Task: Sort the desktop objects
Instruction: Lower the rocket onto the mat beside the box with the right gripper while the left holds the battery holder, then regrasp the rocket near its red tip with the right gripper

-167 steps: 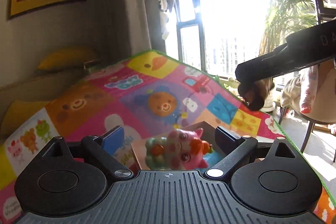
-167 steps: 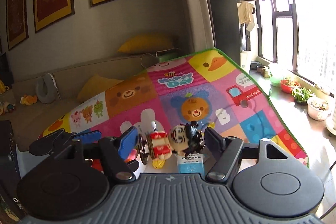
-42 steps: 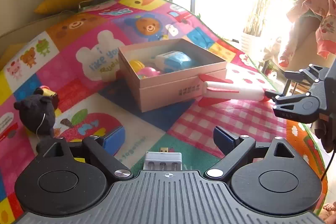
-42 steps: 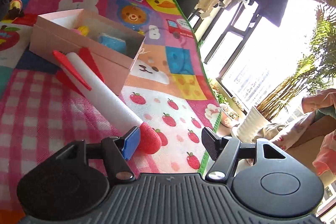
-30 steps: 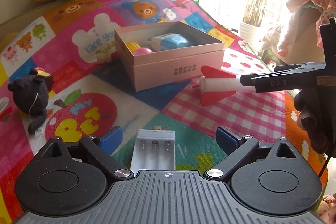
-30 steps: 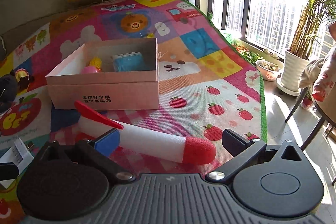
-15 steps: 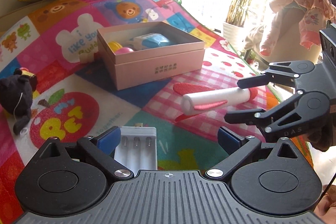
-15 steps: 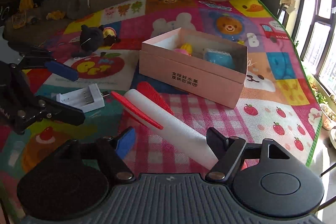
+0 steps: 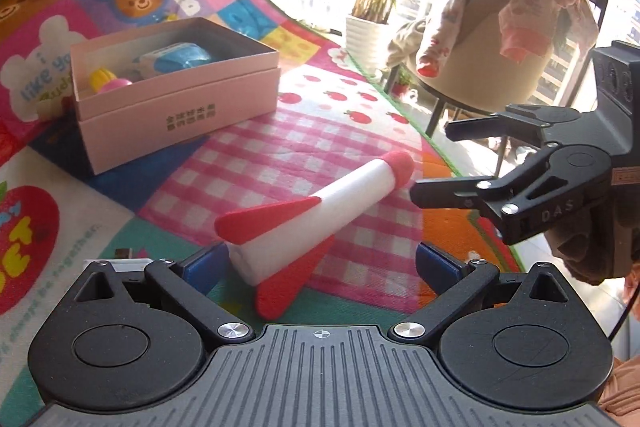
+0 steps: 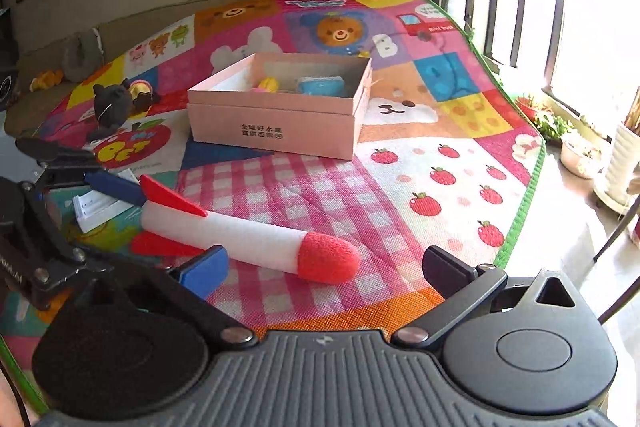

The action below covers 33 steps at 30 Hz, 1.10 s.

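Note:
A white foam rocket [image 9: 320, 211] with a red nose and red fins lies on the checked patch of the play mat [image 9: 360, 115]. My left gripper [image 9: 320, 267] is open, and the rocket's finned tail sits between its fingers without the pads pressing on it. To the right, my right gripper [image 9: 430, 159] has its jaws opening just off the red nose. In the right wrist view the rocket [image 10: 248, 239] lies ahead of the right gripper [image 10: 326, 269], with the left gripper [image 10: 76, 167] at its tail. The open pink box [image 10: 276, 131] behind holds small toys.
A white battery charger [image 10: 96, 207] lies on the mat left of the rocket's tail. A black plush toy [image 10: 112, 103] sits further left. The mat's green edge [image 10: 524, 203] runs along the right, with a draped chair [image 9: 500, 39] and plant pots beyond.
The right gripper has let go of the rocket and drawn back from its nose. The left gripper has swung right, from over the charger to the rocket's tail.

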Motion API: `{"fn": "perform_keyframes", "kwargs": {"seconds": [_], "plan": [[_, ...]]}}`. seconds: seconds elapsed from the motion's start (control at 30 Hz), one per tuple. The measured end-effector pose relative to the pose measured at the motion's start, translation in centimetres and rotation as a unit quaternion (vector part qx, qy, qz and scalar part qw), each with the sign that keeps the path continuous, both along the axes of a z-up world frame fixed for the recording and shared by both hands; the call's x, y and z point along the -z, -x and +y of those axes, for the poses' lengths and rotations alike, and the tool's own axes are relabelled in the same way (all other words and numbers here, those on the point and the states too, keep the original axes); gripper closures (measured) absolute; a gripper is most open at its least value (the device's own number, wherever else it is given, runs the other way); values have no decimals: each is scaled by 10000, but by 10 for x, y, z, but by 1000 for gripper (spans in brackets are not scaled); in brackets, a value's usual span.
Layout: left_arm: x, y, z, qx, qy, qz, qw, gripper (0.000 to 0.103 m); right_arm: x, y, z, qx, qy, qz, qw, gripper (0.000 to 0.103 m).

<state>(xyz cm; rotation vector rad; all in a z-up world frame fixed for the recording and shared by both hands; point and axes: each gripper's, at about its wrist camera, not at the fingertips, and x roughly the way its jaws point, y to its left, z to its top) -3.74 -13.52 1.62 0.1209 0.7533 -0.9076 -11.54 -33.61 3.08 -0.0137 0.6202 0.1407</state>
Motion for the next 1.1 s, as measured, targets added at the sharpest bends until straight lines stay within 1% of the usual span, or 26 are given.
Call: {"fn": "perform_keyframes", "kwargs": {"seconds": [0.03, 0.07, 0.13, 0.2, 0.27, 0.33, 0.43, 0.5, 0.53, 0.6, 0.63, 0.67, 0.7, 0.83, 0.9, 0.93, 0.97, 1.0, 1.03, 1.1], "plan": [[-1, 4, 0, 177, 96, 73, 9998, 1, 1, -1, -3, 106, -114, 47, 9999, 0], [-2, 10, 1, 283, 137, 21, 9995, 1, 3, -4, -5, 231, -253, 134, 9993, 0], [-9, 19, 9, 165, 95, -269, 9995, 1, 7, -7, -5, 363, -438, 263, 9980, 0], [-14, 20, 24, -230, 7, -415, 9989, 1, 11, -9, 3, 414, -438, 306, 9977, 0], [-16, 19, 44, -752, -101, -520, 9958, 0, 14, -8, 18, 395, -181, 218, 9988, 0], [-15, 18, 63, -1271, -274, -597, 9897, 0, 15, -6, 35, 341, 74, 87, 9994, 0], [-10, 14, 85, -1916, -509, -645, 9780, 0, 14, -4, 60, 156, 377, -82, 9991, 0], [-6, 9, 93, -2225, -595, -610, 9712, 0, 13, -8, 69, 113, 406, -86, 9991, 0], [-4, 7, 96, -2300, -580, -573, 9698, 1, 12, -9, 70, 117, 360, -59, 9993, 0], [-3, 4, 97, -2347, -547, -552, 9690, 3, 11, -11, 70, 165, 260, 12, 9995, 0], [-3, 4, 95, -2325, -564, -580, 9692, 11, 10, -11, 68, 230, 201, 57, 9995, 0], [-2, 3, 91, -2282, -602, -608, 9698, 23, 9, -10, 64, 308, 121, 104, 9994, 0], [-2, 2, 87, -2241, -640, -626, 9704, 26, 8, -9, 60, 399, -2, 161, 9991, 0], [3, 0, 74, -2105, -716, -697, 9725, 24, 7, -9, 46, 684, -532, 536, 9948, 0], [5, 1, 72, -1999, -673, -653, 9753, 21, 9, -16, 40, 602, -823, 692, 9924, 0], [5, 1, 72, -1958, -655, -638, 9764, 17, 10, -22, 39, 580, -905, 718, 9916, 0], [6, 2, 72, -1938, -641, -634, 9769, 11, 10, -30, 40, 517, -936, 665, 9920, 0], [6, 3, 72, -1943, -620, -639, 9769, 8, 10, -39, 42, 390, -897, 557, 9936, 0], [6, 3, 74, -1982, -585, -651, 9763, 6, 10, -49, 46, 233, -801, 452, 9955, 0], [6, 3, 76, -2101, -587, -637, 9738, 6, 8, -69, 56, 47, -573, 243, 9981, 0]]}}
